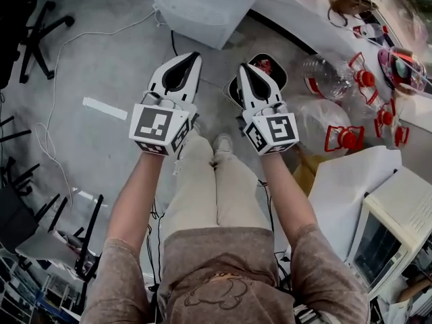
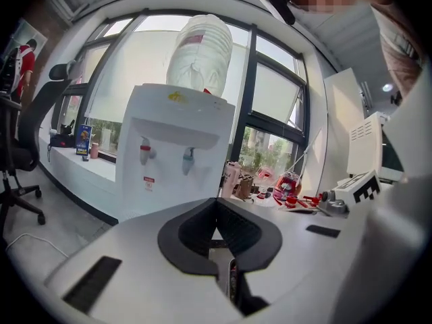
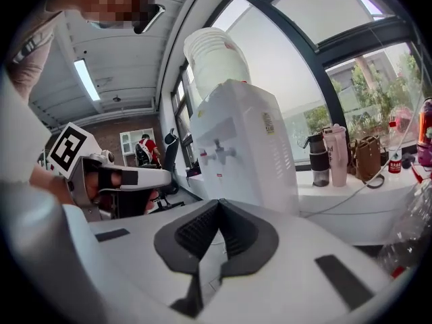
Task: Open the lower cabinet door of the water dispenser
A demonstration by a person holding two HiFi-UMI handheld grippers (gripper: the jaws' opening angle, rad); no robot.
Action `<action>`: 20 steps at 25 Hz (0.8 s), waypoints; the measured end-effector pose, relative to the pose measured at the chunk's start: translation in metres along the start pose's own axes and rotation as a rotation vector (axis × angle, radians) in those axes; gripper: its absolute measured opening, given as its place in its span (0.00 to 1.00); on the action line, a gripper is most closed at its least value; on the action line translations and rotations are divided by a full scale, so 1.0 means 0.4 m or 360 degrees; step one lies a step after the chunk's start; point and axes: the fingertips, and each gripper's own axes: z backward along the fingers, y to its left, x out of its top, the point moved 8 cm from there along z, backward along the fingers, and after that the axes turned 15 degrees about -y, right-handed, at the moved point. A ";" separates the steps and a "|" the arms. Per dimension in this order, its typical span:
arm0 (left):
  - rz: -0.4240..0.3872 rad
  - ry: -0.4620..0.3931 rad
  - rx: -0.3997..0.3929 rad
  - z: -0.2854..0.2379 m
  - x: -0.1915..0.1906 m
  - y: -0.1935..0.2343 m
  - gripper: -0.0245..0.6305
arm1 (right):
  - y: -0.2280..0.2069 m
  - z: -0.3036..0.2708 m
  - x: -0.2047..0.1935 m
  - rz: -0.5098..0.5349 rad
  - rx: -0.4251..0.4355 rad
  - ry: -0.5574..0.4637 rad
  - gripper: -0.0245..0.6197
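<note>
Two claws, left claw [image 2: 216,208] and right claw [image 3: 217,206], are hanging shut and empty before the water dispenser [image 2: 169,160], so one is needing to open low at its cabinet door.

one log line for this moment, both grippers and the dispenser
phase: pre-contact | left gripper: shut, empty | right gripper: shut, empty | water dispenser: ahead, untouched | lower cabinet door: not in view
</note>
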 end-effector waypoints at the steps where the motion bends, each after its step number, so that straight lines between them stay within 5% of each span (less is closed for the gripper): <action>1: -0.0001 0.0006 -0.0005 -0.002 -0.013 0.003 0.06 | -0.004 -0.006 -0.014 -0.0004 0.0000 -0.0004 0.05; 4: 0.0009 0.0011 -0.0008 -0.011 -0.033 0.007 0.06 | -0.019 -0.021 -0.038 -0.0024 0.0016 -0.0004 0.05; 16: 0.0051 -0.0003 0.0014 -0.021 -0.059 0.041 0.06 | -0.105 -0.097 -0.144 -0.0095 0.0058 0.0159 0.61; 20: 0.0059 0.0007 0.0007 -0.025 -0.080 0.047 0.06 | -0.167 -0.134 -0.218 -0.0081 0.0034 0.0250 0.65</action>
